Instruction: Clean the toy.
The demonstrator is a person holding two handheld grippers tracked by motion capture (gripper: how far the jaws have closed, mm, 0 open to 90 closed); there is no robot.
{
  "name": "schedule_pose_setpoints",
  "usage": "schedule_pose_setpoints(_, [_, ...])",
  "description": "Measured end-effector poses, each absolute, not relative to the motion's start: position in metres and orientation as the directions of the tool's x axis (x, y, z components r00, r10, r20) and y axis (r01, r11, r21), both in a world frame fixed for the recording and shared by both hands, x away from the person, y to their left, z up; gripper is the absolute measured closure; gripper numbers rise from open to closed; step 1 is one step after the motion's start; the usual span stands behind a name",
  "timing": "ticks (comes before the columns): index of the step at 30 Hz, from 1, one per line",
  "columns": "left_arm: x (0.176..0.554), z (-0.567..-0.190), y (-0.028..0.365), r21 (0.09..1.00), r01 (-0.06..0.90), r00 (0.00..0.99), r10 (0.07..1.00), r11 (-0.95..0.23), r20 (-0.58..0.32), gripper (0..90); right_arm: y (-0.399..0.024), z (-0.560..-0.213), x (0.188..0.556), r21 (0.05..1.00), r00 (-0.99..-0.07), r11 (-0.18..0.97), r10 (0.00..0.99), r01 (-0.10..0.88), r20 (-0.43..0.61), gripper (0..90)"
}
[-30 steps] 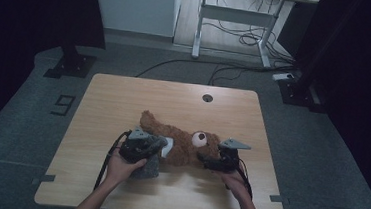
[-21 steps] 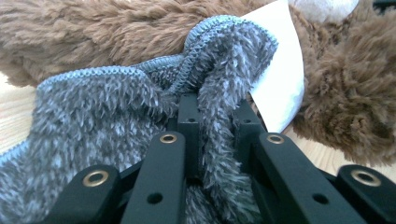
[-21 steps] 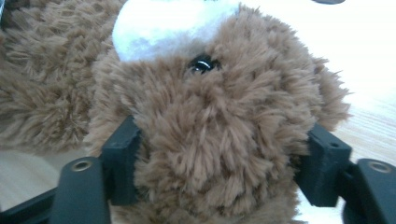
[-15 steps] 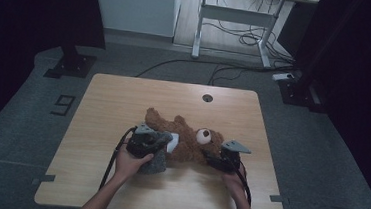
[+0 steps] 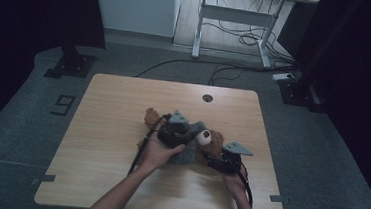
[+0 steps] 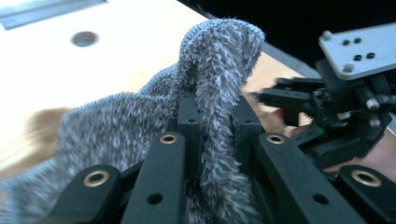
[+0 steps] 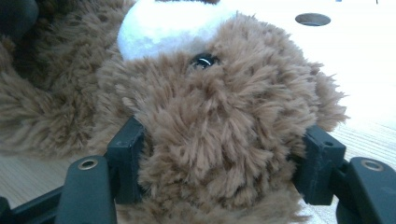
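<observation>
Left gripper [image 5: 190, 130] has swung right, clamping grey cloth [image 6: 205, 93] over the bear [image 7: 224, 116]; right gripper [image 7: 219, 163], just closing, pinches its head. Next: pull cloth down.

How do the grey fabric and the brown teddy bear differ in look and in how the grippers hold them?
The grey fabric is thin and folded; the brown teddy bear is thick and stuffed. The left gripper pinches a narrow fold of the fabric with its jaws nearly together, whereas the right gripper clamps the bear's head with its jaws wide apart. Both are soft and fuzzy.
</observation>
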State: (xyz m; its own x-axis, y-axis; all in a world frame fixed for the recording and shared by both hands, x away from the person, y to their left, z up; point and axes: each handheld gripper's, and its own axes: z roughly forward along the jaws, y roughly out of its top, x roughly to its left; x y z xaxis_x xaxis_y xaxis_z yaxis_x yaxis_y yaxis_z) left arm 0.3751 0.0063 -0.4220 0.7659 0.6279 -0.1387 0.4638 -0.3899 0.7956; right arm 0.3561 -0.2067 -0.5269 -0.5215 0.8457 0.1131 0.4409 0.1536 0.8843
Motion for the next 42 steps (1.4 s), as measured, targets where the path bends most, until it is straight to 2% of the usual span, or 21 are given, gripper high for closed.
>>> schedule_pose_setpoints(4, [0.376,-0.448,-0.027,0.764,0.463,0.781,0.614,-0.449,-0.114,77.3,-0.207,-0.527,0.356,0.884,-0.519,0.158,0.848,0.441,0.107,32.6])
schedule_pose_setpoints(8, [0.373,-0.461,-0.025,0.784,0.444,0.774,0.627,-0.434,-0.091,78.5,-0.208,-0.529,0.356,0.882,-0.508,0.145,0.853,0.449,0.118,34.4])
schedule_pose_setpoints(13, [0.365,-0.472,-0.003,0.742,0.412,0.744,0.665,-0.529,0.061,79.4,-0.206,-0.529,0.356,0.883,-0.494,0.137,0.862,0.448,0.117,35.4])
schedule_pose_setpoints(17, [0.369,-0.471,0.034,0.775,0.461,0.721,0.692,-0.433,-0.042,80.2,-0.206,-0.529,0.355,0.887,-0.503,0.150,0.858,0.437,0.102,36.3])
schedule_pose_setpoints(24, [0.367,-0.462,0.081,0.798,0.453,0.668,0.744,-0.397,-0.009,80.1,-0.207,-0.530,0.355,0.889,-0.512,0.149,0.852,0.433,0.107,37.3])
schedule_pose_setpoints(29, [0.369,-0.473,0.117,0.773,0.515,0.604,0.796,-0.370,-0.022,79.8,-0.207,-0.531,0.355,0.889,-0.514,0.152,0.851,0.431,0.104,37.3])
schedule_pose_setpoints(31, [0.369,-0.483,0.131,0.755,0.557,0.589,0.806,-0.346,-0.064,79.7,-0.207,-0.531,0.354,0.890,-0.517,0.156,0.850,0.429,0.100,37.4])
schedule_pose_setpoints(34, [0.369,-0.495,0.147,0.733,0.592,0.562,0.823,-0.335,-0.077,79.6,-0.207,-0.531,0.353,0.892,-0.518,0.159,0.850,0.423,0.094,37.6])
schedule_pose_setpoints(38, [0.370,-0.485,0.154,0.755,0.588,0.554,0.825,-0.292,-0.112,79.5,-0.206,-0.531,0.353,0.891,-0.512,0.152,0.853,0.427,0.100,37.7])
schedule_pose_setpoints(42, [0.364,-0.450,0.135,0.818,0.500,0.610,0.786,-0.284,-0.100,79.5,-0.207,-0.531,0.353,0.892,-0.511,0.147,0.853,0.428,0.105,37.7])
